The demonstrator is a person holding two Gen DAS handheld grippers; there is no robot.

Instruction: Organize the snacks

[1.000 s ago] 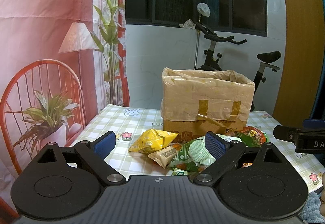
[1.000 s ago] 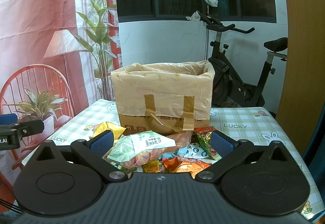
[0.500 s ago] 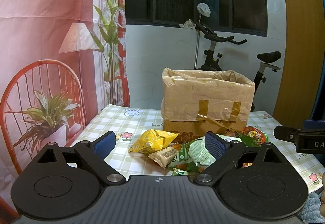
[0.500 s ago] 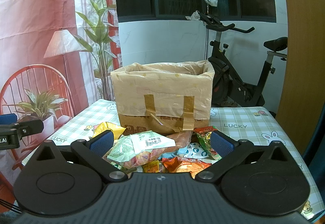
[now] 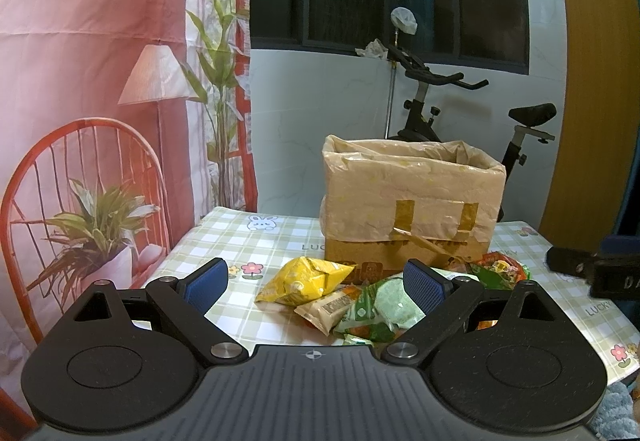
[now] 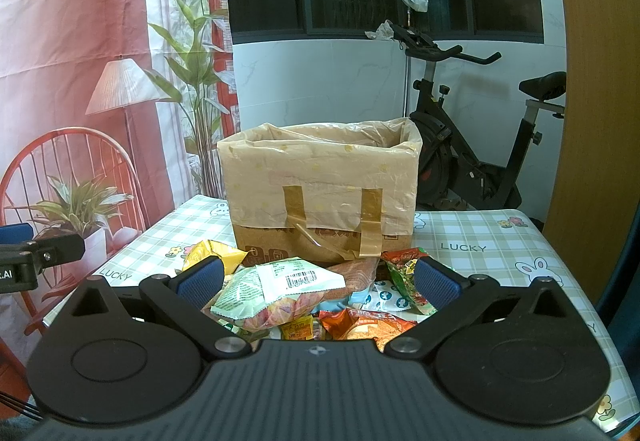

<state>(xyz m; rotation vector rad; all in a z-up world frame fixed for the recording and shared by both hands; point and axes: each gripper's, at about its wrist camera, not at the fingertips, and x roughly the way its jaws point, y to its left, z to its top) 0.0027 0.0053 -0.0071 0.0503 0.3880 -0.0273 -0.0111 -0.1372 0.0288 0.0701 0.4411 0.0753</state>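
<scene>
Left hand-held gripper agape over snack packets; lined box behind.

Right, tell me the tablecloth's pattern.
Green-and-white checks on the tablecloth, with bunnies and flowers; clearest in the right wrist view.

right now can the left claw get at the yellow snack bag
Probably yes: the left claw is open and empty, and the yellow snack bag lies on the pile's near left edge, with nothing over it.

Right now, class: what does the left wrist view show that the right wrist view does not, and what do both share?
Only the left: the tan packet beside the yellow bag. Only the right: the barcoded green-white packet and the orange packet. Both: the plastic-lined cardboard box on the checked tablecloth, the exercise bike, and an open claw.
</scene>
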